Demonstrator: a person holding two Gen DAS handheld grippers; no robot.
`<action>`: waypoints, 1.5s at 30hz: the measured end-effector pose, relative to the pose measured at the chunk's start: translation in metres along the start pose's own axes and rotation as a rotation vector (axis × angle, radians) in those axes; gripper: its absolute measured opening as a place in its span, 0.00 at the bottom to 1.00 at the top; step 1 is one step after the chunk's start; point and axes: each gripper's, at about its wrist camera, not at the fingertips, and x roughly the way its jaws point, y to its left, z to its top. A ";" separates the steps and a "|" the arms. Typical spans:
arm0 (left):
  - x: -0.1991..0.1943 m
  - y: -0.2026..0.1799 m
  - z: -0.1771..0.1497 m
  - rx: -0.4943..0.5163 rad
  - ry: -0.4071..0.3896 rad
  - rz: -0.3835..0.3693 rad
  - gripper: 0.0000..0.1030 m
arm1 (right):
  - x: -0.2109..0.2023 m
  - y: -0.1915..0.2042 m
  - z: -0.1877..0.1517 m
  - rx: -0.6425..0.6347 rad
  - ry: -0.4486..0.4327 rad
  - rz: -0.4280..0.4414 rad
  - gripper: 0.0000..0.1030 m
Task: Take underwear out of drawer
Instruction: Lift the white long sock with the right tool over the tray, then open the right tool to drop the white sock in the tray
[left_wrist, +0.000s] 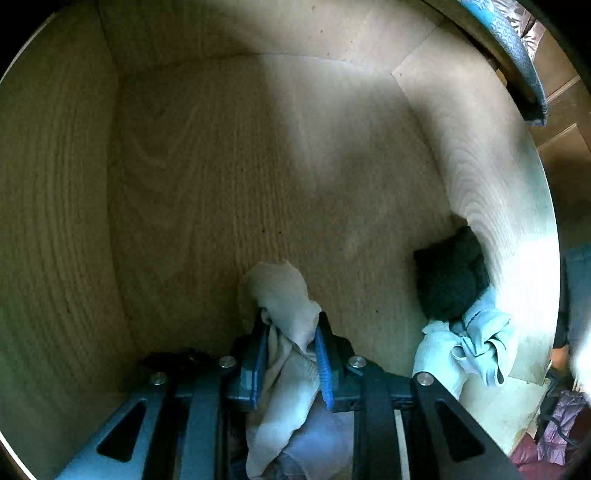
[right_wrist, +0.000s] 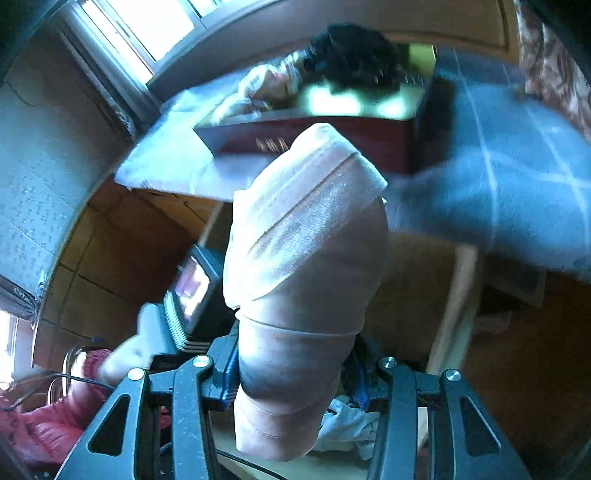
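Observation:
In the left wrist view I look down into a pale wooden drawer (left_wrist: 258, 166). My left gripper (left_wrist: 291, 354) is shut on a crumpled off-white garment (left_wrist: 284, 295), which bunches up between the blue pads and hangs down behind them. A dark rolled garment (left_wrist: 448, 277) and a light blue crumpled one (left_wrist: 476, 343) lie against the drawer's right wall. In the right wrist view my right gripper (right_wrist: 295, 373) is shut on a large pale pink piece of underwear (right_wrist: 306, 258), held up in the air well above the floor.
A dark red cabinet top (right_wrist: 332, 136) carries a black garment (right_wrist: 354, 55) and light cloth. A person's blue checked sleeve (right_wrist: 498, 177) crosses the right. A small screen device (right_wrist: 192, 288) and a red padded garment (right_wrist: 48, 417) lie lower left. Tiled floor lies below.

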 end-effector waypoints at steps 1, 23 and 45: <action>0.003 0.000 -0.002 -0.001 0.001 -0.001 0.23 | -0.007 0.002 0.003 -0.004 -0.006 0.003 0.46; 0.020 0.010 -0.005 -0.013 0.022 -0.041 0.23 | -0.004 -0.054 0.204 0.181 -0.050 -0.245 0.46; 0.025 0.010 -0.005 -0.024 0.038 -0.065 0.23 | 0.085 -0.070 0.259 0.102 0.132 -0.507 0.61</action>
